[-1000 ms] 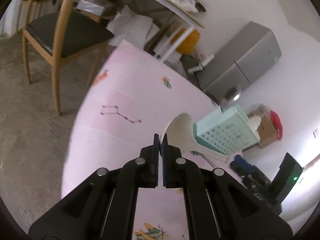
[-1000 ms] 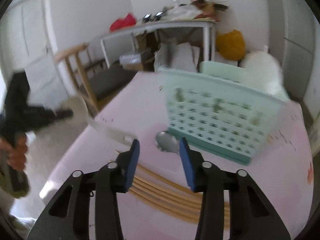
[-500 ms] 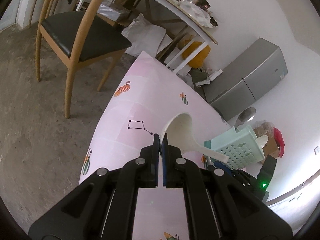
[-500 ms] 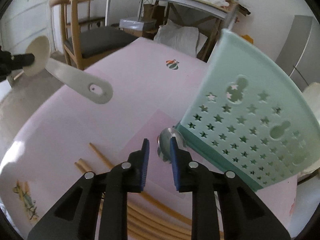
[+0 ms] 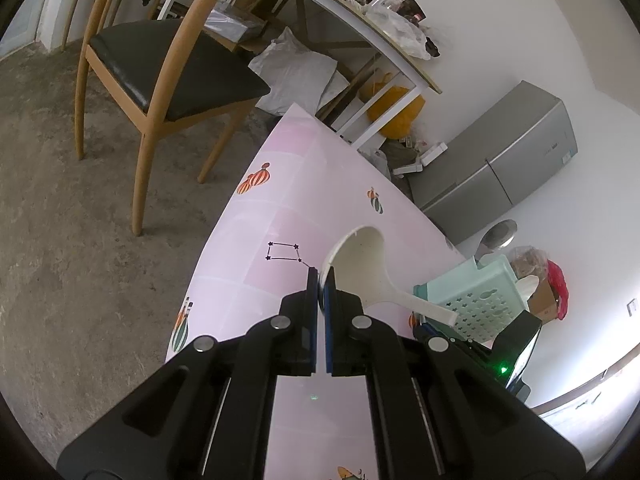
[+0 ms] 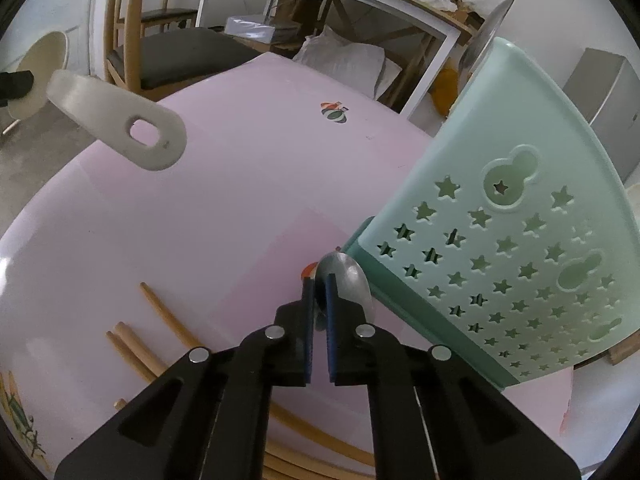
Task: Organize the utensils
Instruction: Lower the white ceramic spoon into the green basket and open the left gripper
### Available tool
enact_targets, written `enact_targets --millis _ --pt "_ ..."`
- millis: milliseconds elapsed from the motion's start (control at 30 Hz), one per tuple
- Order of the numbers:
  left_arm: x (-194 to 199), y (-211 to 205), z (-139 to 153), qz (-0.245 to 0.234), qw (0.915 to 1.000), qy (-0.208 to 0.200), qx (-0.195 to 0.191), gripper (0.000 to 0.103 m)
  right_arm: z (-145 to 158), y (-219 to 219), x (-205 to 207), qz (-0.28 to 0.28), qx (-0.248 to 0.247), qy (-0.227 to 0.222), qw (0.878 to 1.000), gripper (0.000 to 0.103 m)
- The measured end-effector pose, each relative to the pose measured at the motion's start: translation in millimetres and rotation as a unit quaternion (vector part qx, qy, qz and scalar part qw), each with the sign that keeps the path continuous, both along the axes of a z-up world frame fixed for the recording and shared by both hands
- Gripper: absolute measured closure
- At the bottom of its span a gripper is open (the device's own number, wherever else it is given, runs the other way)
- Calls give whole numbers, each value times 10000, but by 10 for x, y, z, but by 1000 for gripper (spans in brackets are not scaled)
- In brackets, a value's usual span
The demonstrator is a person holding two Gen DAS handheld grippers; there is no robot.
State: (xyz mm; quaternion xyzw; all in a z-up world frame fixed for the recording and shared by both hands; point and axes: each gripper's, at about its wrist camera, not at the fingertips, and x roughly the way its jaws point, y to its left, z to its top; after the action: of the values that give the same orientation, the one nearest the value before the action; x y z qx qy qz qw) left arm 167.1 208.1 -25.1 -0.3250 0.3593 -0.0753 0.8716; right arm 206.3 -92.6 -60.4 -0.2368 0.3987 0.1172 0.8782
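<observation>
1. The left gripper (image 5: pixel 319 280) is clamped on the edge of a white rice paddle (image 5: pixel 362 268), which is held in the air above the table (image 5: pixel 280 208); its handle is pointed toward the mint-green utensil basket (image 5: pixel 478 300).
2. The right gripper (image 6: pixel 319 286) is closed on the bowl of a metal spoon (image 6: pixel 346 280), just beside the lower corner of the basket (image 6: pixel 500 240); whether the spoon touches the table cannot be told.
3. In the right wrist view the paddle's handle end (image 6: pixel 136 130), pierced by a hanging hole, is seen hanging over the far left part of the table.
4. The table is covered by a pale pink cloth (image 6: pixel 240 184) printed with small striped motifs.
5. Several wooden chopsticks (image 6: pixel 160 320) are laid on the cloth at the near left, well apart from the basket.
6. A second metal utensil (image 6: pixel 486 36) is seen standing up from the basket's top.
7. Beyond the table, a wooden chair (image 5: pixel 160 60) with a dark seat is set on a grey floor (image 5: pixel 60 220).
8. A cluttered white-legged side table (image 5: pixel 360 20), a yellow bag (image 5: pixel 396 116) beneath it and a grey refrigerator (image 5: pixel 500 168) are ranged along the white wall.
</observation>
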Motion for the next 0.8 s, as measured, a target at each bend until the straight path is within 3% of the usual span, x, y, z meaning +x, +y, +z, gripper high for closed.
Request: enact_targets --millis 167,433,800 --pt "-22 5 53 -4 10000 -51 44 102 150 -75 -57 2 197 -140 9997 100" --pt "-49 -47 295 -96 9993 -327 161 102 604 -435 -248 -247 975 -351 9943 102" --pt "-25 -398 856 -581 9922 -1013 441 102 1172 -1221 -563 -864 2335 -634 9664 102"
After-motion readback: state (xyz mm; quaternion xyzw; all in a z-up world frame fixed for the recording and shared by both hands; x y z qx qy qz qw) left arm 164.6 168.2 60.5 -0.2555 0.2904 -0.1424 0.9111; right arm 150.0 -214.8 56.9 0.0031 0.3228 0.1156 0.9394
